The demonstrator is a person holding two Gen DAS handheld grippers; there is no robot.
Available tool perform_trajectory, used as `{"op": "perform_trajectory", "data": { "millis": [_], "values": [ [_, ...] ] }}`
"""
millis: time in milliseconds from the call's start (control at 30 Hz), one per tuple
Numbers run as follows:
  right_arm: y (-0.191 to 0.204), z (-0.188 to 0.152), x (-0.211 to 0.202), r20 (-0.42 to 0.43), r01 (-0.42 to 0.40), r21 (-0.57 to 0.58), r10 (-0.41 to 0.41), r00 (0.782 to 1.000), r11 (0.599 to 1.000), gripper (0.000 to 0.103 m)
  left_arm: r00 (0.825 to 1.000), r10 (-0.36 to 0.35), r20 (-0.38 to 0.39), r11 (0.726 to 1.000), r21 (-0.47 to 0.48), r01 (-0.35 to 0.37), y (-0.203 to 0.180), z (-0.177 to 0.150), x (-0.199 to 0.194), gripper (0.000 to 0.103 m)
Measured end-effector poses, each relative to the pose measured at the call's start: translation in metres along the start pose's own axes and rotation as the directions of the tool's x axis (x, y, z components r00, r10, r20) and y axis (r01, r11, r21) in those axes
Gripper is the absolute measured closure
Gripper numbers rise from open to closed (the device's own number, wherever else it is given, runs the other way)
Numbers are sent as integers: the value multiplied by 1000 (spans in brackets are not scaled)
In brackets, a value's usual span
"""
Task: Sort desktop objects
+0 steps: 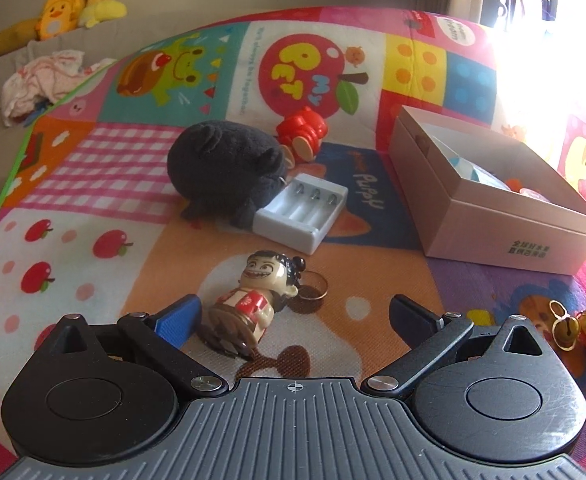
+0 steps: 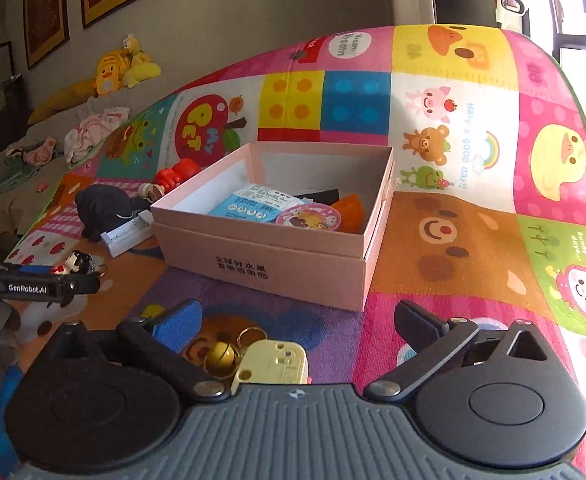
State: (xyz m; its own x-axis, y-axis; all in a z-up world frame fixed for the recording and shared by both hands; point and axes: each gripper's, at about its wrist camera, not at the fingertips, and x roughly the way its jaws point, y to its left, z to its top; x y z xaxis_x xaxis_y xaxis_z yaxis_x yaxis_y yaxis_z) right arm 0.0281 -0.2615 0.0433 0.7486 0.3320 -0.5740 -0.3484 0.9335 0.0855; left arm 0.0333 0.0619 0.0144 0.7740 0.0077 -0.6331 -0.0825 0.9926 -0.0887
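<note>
Both claws gape, gripping nothing: left gripper [image 1: 293,316] above the figurine keychain [image 1: 253,300]; right gripper [image 2: 297,328] above the yellow keychain toy [image 2: 271,364]; pink box [image 2: 269,248] bearing Chinese print; mat [image 1: 305,68] reads "MY PET"; "GenRobot.AI" on the left gripper's side.

Both grippers point downward with jaws spread wide and nothing pressed between the pads: the left gripper [image 1: 293,312] low over the mat, the right gripper [image 2: 299,320] likewise, the left one showing at its left edge.
</note>
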Motion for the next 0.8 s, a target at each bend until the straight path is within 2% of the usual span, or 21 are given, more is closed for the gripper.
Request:
{"op": "perform_trajectory", "data": {
  "millis": [33, 100, 167, 233, 300, 367, 433, 533, 567, 667, 800],
  "values": [
    [1, -7, -2, -12, 4, -1, -4, 1000, 1000, 0, 1000, -19, 0, 1000, 9, 19, -5, 1, 1, 1],
    [0, -18, -4, -35, 7, 10, -7, 999, 1000, 0, 994, -104, -11, 994, 33, 105, -21, -1, 0, 1],
    [-2, -26, -3, -60, 1, 36, 1, 998, 999, 0, 978, -205, -35, 977, 55, 206, -36, -4, -2, 0],
    [-4, -29, 0, -77, 10, 55, -6, 997, 998, 0, 952, -300, -62, 948, 92, 305, -54, -9, -6, 0],
    [-5, -29, 0, -77, 20, 75, -14, 997, 997, 0, 938, -339, -65, 928, 137, 345, -67, -13, -12, 0],
    [-6, -30, 3, -92, 23, 79, -16, 996, 997, 0, 943, -330, -43, 929, 164, 333, -73, -13, -16, 0],
    [-4, -30, 3, -88, 25, 75, -19, 996, 997, 0, 958, -287, -6, 945, 164, 284, -70, -9, -18, 0],
    [-1, -31, 4, -93, 34, 59, -28, 995, 998, 0, 985, -173, 28, 976, 138, 167, -56, 4, -9, 0],
    [0, -31, 5, -94, 35, 52, -30, 995, 998, 0, 988, -148, 31, 981, 131, 143, -51, 8, -4, 0],
    [2, -31, 5, -96, 36, 43, -32, 995, 998, 0, 993, -120, 11, 984, 137, 118, -41, 19, 15, 0],
    [1, -31, 6, -98, 35, 44, -31, 995, 998, 0, 992, -122, -25, 982, 142, 124, -39, 24, 35, 0]
  ]
}}
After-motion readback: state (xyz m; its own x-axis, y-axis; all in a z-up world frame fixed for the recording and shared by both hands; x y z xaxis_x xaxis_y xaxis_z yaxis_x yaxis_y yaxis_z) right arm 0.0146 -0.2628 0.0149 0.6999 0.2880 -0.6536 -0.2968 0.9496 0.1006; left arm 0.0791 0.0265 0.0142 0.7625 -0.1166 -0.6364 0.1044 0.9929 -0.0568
